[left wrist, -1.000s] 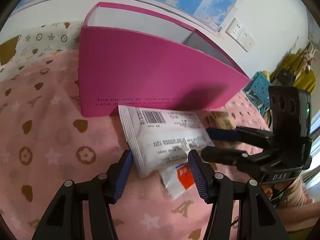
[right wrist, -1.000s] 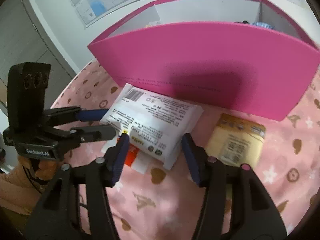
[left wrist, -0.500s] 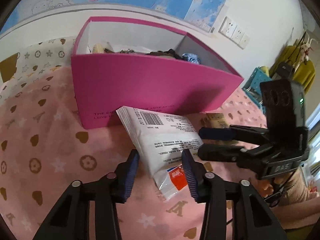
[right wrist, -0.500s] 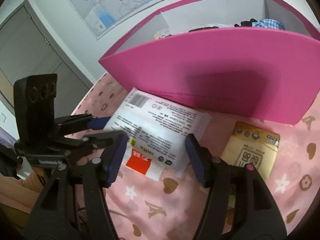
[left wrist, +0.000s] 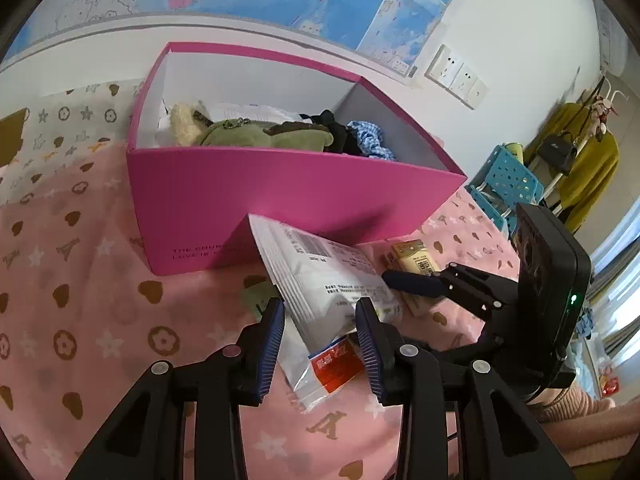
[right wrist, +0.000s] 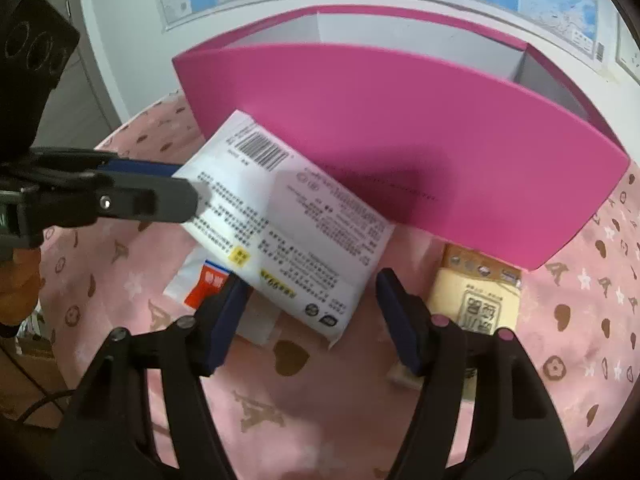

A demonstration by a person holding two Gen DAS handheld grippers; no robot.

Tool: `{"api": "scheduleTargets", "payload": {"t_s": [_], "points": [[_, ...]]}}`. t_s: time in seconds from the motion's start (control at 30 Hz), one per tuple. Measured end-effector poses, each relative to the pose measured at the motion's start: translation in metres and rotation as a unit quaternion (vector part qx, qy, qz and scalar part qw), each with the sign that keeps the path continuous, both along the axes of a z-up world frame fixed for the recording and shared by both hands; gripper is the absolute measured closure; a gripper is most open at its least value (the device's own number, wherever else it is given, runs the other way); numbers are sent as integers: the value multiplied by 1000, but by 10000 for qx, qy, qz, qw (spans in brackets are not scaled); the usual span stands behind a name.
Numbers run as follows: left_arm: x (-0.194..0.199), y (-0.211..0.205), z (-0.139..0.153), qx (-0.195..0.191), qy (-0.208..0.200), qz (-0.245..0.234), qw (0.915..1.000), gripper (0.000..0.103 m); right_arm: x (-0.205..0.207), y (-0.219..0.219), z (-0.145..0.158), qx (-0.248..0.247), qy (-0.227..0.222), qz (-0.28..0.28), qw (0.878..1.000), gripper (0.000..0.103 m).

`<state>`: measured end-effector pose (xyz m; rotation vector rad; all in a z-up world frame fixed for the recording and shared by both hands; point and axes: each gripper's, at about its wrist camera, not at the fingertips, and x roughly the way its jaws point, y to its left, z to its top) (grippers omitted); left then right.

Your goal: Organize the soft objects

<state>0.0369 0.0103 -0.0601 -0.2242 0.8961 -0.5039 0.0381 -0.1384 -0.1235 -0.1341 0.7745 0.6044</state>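
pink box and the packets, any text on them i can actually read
pink box: "THE COUN..." above "LOVE IS...", the rest hidden behind the white packet.
white packet: barcode and dense print, too small to read.
red label beneath it: characters too blurred to read.
yellow packet: large characters, illegible.

Pink box walls off the bed's far side; yellow packet lies before its right end; near pink blanket is open.
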Motion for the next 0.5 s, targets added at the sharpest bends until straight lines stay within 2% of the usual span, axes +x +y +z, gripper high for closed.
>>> {"api": "scheduleTargets", "payload": {"t_s": [0.1,0.27,0.37,0.5], "points": [[-1,2,3,-107,-34,-67,9999,59,-3,-7,6,-57,-239,-89,9997,46],[-3,-2,4,168,-236,-20,9996,51,0,-17,21,-57,-556,-227,9982,62],[-7,-2,6,442,-447,47,9980,46,9,-20,26,33,-553,-167,9983,68],[-4,5,5,662,-553,203,9961,41,22,-20,31,238,-504,-65,9984,68]]}}
